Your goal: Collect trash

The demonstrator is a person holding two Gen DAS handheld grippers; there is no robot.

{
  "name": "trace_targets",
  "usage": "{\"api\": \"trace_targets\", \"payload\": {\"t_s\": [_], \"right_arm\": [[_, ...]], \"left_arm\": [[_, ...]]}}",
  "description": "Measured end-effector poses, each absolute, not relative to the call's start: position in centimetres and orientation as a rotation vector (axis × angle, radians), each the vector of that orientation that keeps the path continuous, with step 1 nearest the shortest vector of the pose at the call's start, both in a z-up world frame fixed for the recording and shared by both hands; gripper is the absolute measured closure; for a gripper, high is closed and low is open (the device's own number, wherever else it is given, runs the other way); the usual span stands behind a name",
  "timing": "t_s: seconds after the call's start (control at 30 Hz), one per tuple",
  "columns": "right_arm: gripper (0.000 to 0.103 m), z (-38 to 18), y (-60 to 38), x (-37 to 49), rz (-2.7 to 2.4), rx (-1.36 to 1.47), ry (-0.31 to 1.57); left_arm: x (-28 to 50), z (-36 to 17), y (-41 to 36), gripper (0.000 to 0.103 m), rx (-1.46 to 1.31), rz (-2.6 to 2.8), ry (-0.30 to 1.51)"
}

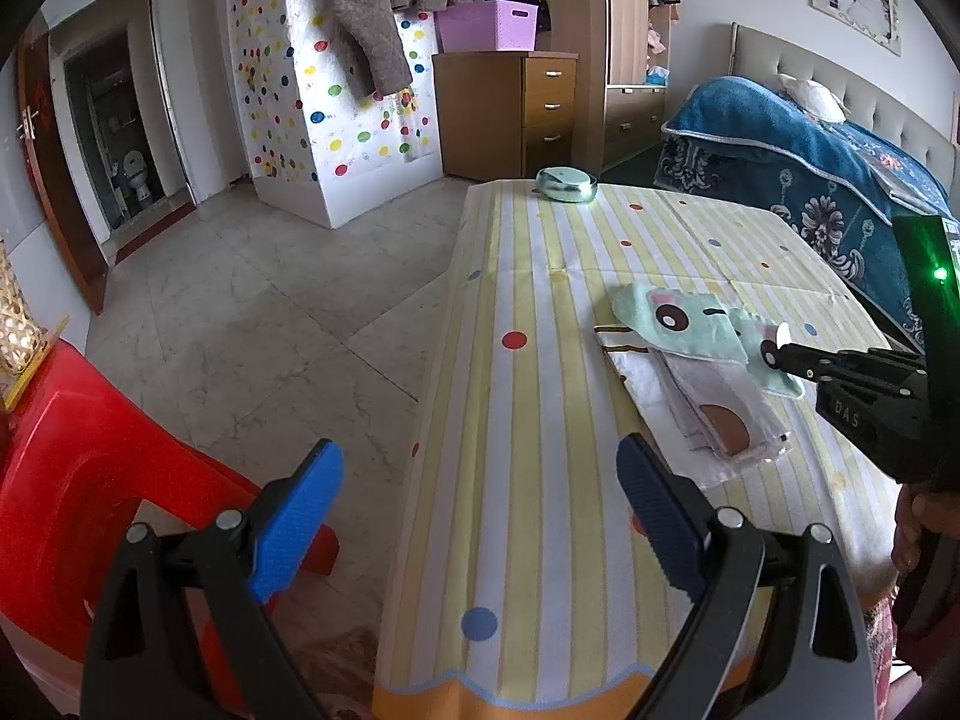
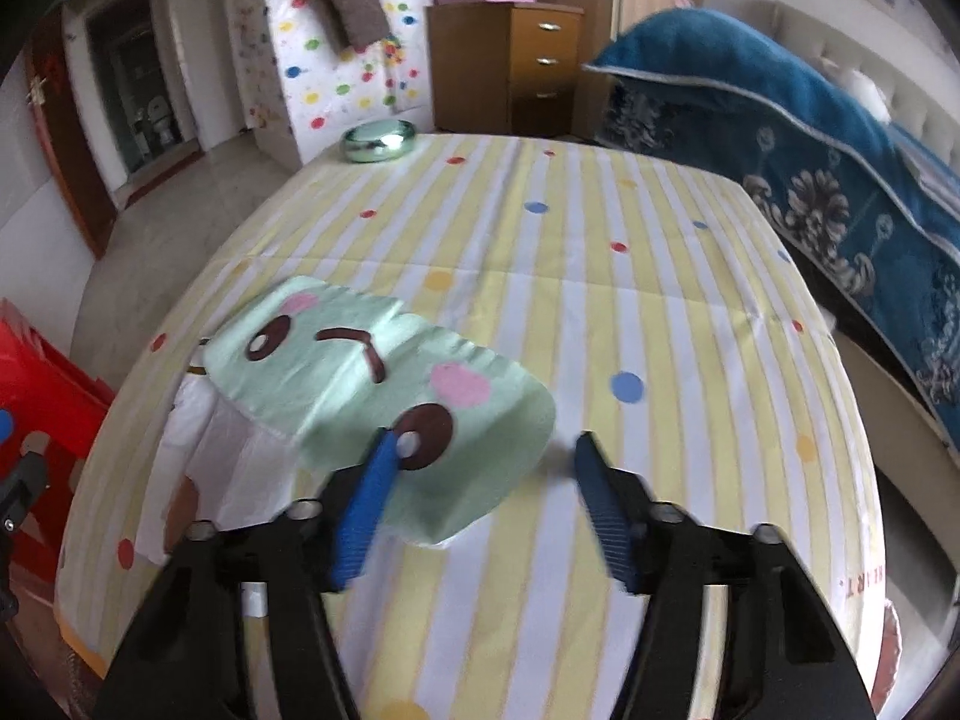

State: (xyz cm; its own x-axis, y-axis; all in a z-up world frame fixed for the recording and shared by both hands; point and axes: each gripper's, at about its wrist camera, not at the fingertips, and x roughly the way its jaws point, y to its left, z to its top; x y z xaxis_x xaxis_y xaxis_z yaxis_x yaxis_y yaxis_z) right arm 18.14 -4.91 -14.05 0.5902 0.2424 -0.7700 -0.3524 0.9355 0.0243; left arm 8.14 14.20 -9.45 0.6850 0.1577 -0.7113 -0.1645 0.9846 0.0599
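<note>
A: Mint-green paper with a cartoon face, the green wrapper [image 2: 384,384], is lying on the striped tablecloth [image 2: 660,312], overlapping a white wrapper [image 1: 690,396] beneath it.

B: Where is the right gripper [image 2: 486,450] sitting?

A: Low over the table, jaws spread wide. The green wrapper's near corner is lying between the two blue fingers [image 2: 366,504], the left one touching or crossing its edge; nothing is being gripped.

B: And the left gripper [image 1: 480,510]?

A: Hanging by the table's left edge, jaws wide apart and holding nothing; one pad over the floor, one over the cloth. From there the right gripper [image 1: 780,348] is showing with its tip at the green wrapper [image 1: 690,324].

B: Anything else on the table?

A: A round green tin [image 2: 378,141] is sitting at the far corner, well apart from the wrappers. A red stool [image 1: 90,468] is standing on the floor beside the table.
</note>
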Motion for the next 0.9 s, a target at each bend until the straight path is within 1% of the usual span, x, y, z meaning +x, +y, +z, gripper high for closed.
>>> {"api": "trace_targets", "payload": {"t_s": [0.07, 0.1, 0.13, 0.33, 0.47, 0.63, 0.7, 0.83, 0.87, 0.9], "right_arm": [[0.081, -13.9, -4.1, 17.3, 0.348, -0.191, 0.85], [0.091, -13.8, -4.1, 17.3, 0.353, -0.186, 0.847], [0.103, -13.6, -4.2, 17.0, 0.361, -0.174, 0.843], [0.103, -9.0, -8.6, 15.0, 0.348, -0.017, 0.748], [0.103, -6.0, -11.4, 12.6, 0.313, 0.026, 0.664], [0.103, -4.1, -13.7, 11.5, 0.293, 0.046, 0.641], [0.103, -4.1, -14.7, 11.7, 0.29, 0.049, 0.659], [0.103, -6.6, -15.6, 12.6, 0.319, 0.029, 0.804], [0.098, -7.5, -15.7, 12.7, 0.347, 0.022, 0.849], [0.097, -7.9, -15.6, 12.7, 0.362, 0.018, 0.866]], "left_arm": [[8.0, -9.3, 14.0, 0.013, -0.007, 0.176, 0.794], [7.9, -9.2, 13.8, 0.013, -0.003, 0.172, 0.792], [7.8, -9.1, 13.4, 0.013, 0.002, 0.166, 0.791], [7.5, -8.6, 11.4, 0.013, 0.022, 0.13, 0.785], [7.8, -8.5, 10.0, 0.013, 0.039, 0.103, 0.788], [8.6, -8.7, 8.0, 0.013, 0.054, 0.071, 0.799], [8.9, -8.7, 7.2, 0.013, 0.063, 0.059, 0.799], [9.1, -8.8, 6.1, 0.013, 0.087, 0.044, 0.796], [9.1, -8.8, 6.0, 0.013, 0.089, 0.043, 0.797], [9.2, -8.9, 6.0, 0.013, 0.088, 0.042, 0.799]]}}
